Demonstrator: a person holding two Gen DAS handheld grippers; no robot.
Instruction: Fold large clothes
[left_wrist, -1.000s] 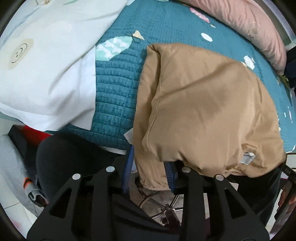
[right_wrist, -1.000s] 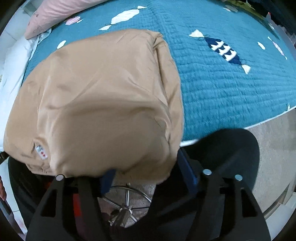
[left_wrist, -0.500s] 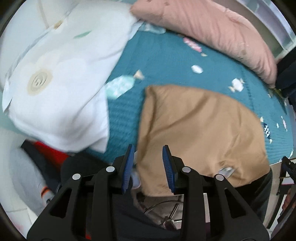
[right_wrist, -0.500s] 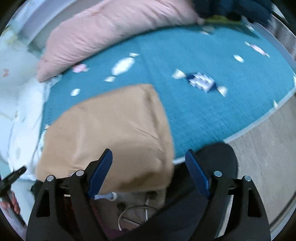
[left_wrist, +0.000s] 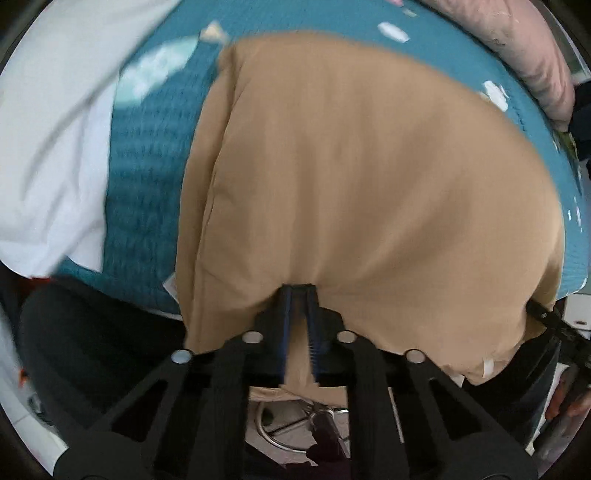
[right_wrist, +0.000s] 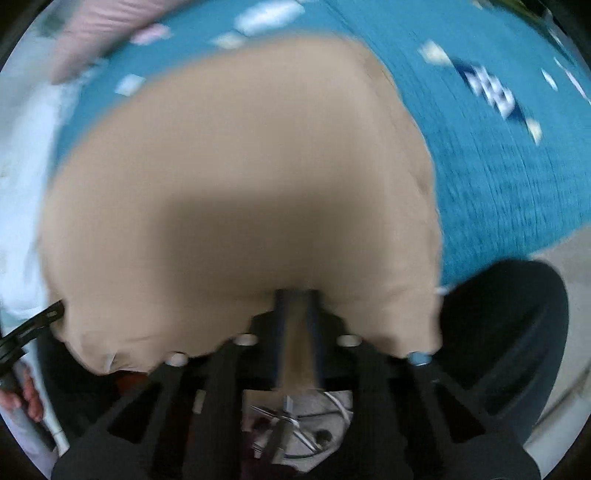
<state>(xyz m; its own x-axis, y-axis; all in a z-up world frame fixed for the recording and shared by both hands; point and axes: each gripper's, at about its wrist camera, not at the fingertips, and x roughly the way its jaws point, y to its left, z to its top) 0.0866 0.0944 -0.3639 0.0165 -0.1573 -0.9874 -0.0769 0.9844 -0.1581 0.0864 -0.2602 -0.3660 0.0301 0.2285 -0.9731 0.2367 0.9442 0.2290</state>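
A tan folded garment (left_wrist: 369, 177) lies on the teal quilted bedspread (left_wrist: 147, 177), its near edge hanging over the bed's side. My left gripper (left_wrist: 300, 295) is shut on that near edge, with tan cloth pinched between its blue pads. In the right wrist view, which is blurred by motion, the same tan garment (right_wrist: 251, 177) fills the middle, and my right gripper (right_wrist: 297, 299) is shut on its near edge too, cloth showing between the fingers. The bedspread (right_wrist: 498, 177) shows to the right.
A white pillow (left_wrist: 48, 147) lies at the left and a pink pillow (left_wrist: 532, 55) at the back right. A black chair seat (left_wrist: 96, 343) and a chair's chrome base (left_wrist: 295, 428) stand below the bed edge. The floor (right_wrist: 569, 266) is at the right.
Half a second ago both grippers were open and back from the garment. Both have moved in and closed on its near hanging edge.
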